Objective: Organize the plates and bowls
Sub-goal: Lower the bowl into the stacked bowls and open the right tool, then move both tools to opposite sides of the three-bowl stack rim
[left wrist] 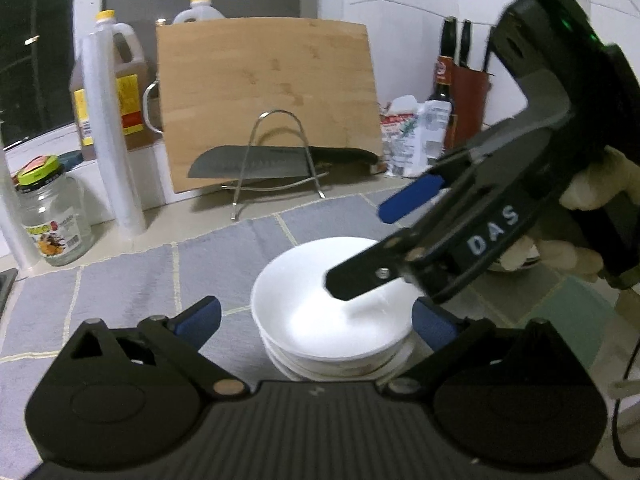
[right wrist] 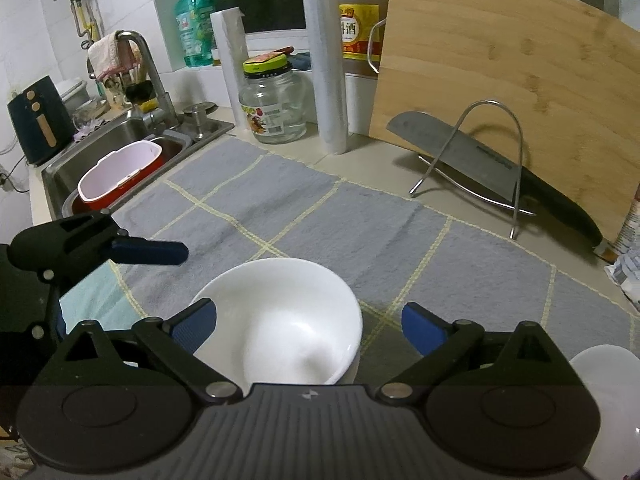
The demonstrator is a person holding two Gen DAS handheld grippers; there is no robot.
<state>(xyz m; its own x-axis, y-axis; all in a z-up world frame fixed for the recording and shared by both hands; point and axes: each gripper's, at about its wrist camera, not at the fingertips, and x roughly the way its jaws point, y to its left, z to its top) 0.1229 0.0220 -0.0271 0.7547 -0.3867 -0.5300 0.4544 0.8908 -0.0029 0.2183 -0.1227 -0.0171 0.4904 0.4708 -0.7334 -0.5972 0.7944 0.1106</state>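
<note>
A white bowl sits on top of a stack of white dishes on the grey checked mat. My left gripper is open, its blue pads on either side of the stack, not touching it. My right gripper is open above the bowl, one black finger over the inside and one blue pad beyond the rim. In the right wrist view the right gripper is open over the bowl, empty. Another white dish lies at the lower right.
A bamboo cutting board leans at the back with a large knife on a wire rack. A glass jar, rolls, oil bottles and a knife block stand around. A sink with a red-and-white tub is left.
</note>
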